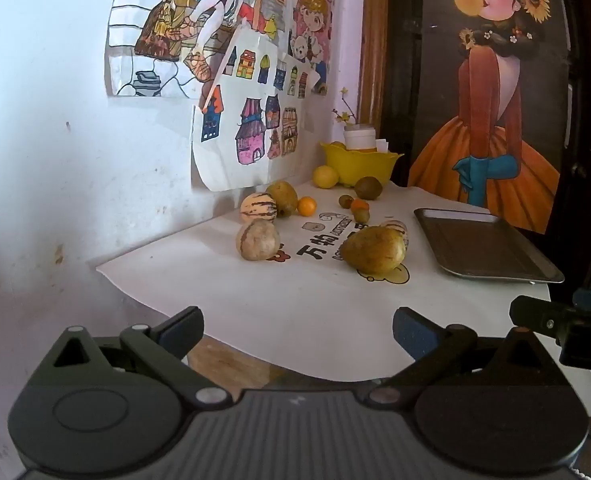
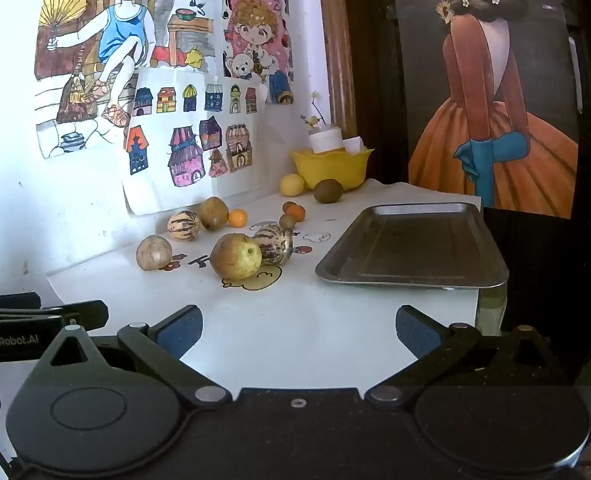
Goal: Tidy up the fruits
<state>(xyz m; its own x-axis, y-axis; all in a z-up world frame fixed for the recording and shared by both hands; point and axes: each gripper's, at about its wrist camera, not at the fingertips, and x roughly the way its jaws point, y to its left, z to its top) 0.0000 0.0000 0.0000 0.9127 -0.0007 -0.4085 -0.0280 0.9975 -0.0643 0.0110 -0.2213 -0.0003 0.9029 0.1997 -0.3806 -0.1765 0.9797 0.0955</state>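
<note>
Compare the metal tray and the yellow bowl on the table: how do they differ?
The metal tray is flat, shallow, rectangular and dark grey; the yellow bowl is deep and round with a scalloped rim. The tray holds nothing; the bowl has a white jar and other items in it. The tray sits near the table's right edge, the bowl at the back by the wall. Both stand on the white cloth.

Dull brushed-metal tray (image 2: 411,248) at right, glossy yellow plastic bowl (image 2: 331,168) far, matt white paper-covered table (image 2: 295,320), rough-skinned fruits (image 2: 235,256)
</note>
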